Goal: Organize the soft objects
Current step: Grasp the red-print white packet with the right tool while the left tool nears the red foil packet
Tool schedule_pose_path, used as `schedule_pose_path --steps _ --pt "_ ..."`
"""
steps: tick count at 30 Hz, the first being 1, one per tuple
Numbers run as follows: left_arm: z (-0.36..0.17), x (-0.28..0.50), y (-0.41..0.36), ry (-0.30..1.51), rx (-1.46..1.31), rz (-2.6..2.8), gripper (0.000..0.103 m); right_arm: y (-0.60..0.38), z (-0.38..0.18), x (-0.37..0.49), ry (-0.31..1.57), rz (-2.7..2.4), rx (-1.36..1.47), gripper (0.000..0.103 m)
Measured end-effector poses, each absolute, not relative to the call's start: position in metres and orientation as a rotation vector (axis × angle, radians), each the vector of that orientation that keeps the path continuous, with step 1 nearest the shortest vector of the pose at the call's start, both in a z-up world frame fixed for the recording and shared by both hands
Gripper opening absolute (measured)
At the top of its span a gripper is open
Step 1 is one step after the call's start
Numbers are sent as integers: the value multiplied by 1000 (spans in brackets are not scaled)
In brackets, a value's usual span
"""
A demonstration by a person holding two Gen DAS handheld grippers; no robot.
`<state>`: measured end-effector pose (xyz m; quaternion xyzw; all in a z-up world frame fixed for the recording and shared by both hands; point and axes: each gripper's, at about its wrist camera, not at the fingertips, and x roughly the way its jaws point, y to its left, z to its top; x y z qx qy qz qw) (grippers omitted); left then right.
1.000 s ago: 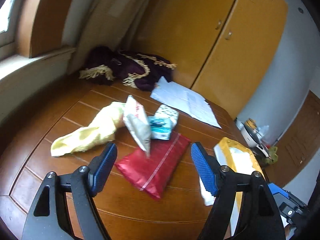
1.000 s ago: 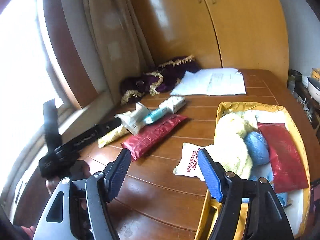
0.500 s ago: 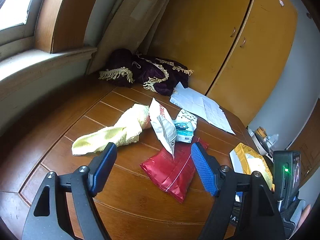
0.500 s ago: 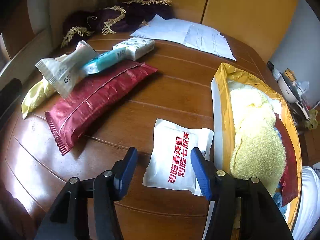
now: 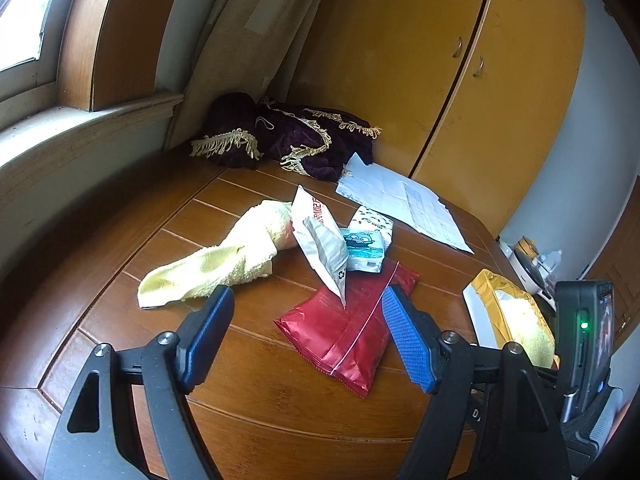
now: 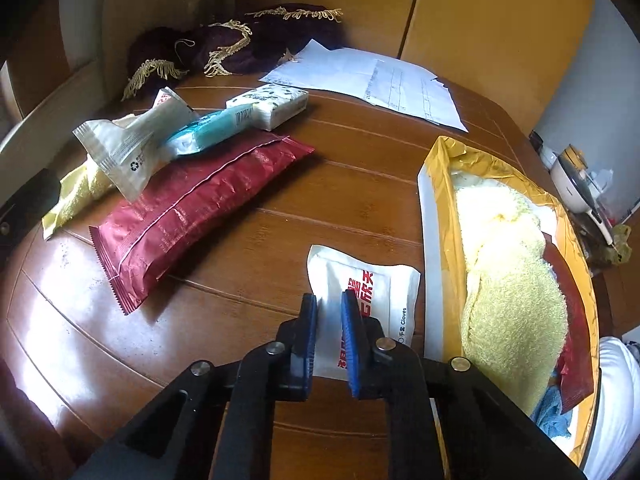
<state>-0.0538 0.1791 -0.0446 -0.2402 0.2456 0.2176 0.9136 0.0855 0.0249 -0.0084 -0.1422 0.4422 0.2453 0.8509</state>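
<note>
While our left claw (image 5: 306, 340) hangs wide open above the surface (image 5: 120, 240), the red pouch (image 5: 352, 324) lies straight ahead of it and just below, framed between the two pads. Its long axis runs away from the claw and a little rightward. Beyond it, farther out, sit the white packet (image 5: 320, 240), the teal pack (image 5: 362, 250) and the yellow towel (image 5: 224, 264), the towel off to the claw's left. The tray (image 5: 476, 300) is at the far right, beside the other tool. Compared with half a second ago, this view has hardly shifted; the left claw is as open as it was.

From the right wrist, our right claw (image 6: 329, 308) has its pads drawn close on the near left edge of the glove packet (image 6: 384, 284), and we judge it pinched between them. The packet lies directly ahead, flat on the surface, its right edge just beside the tray's white wall (image 6: 430, 248), so the carry is a short one rightward. Half a second ago these pads stood well apart astride the packet; now they have closed on it. The right claw is the nearer one to the tray.
</note>
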Motion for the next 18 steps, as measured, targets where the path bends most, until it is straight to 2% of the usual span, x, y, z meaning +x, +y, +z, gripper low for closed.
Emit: schedule_pose_path --steps 9,14,18 --pt "-49 -35 168 597 -433 381 76 -34 34 72 787 802 8 9" --pt "-50 -4 152 729 -218 351 76 -74 47 86 712 873 187 9" --pt "-74 30 144 837 -86 345 76 -86 42 98 708 931 292 9"
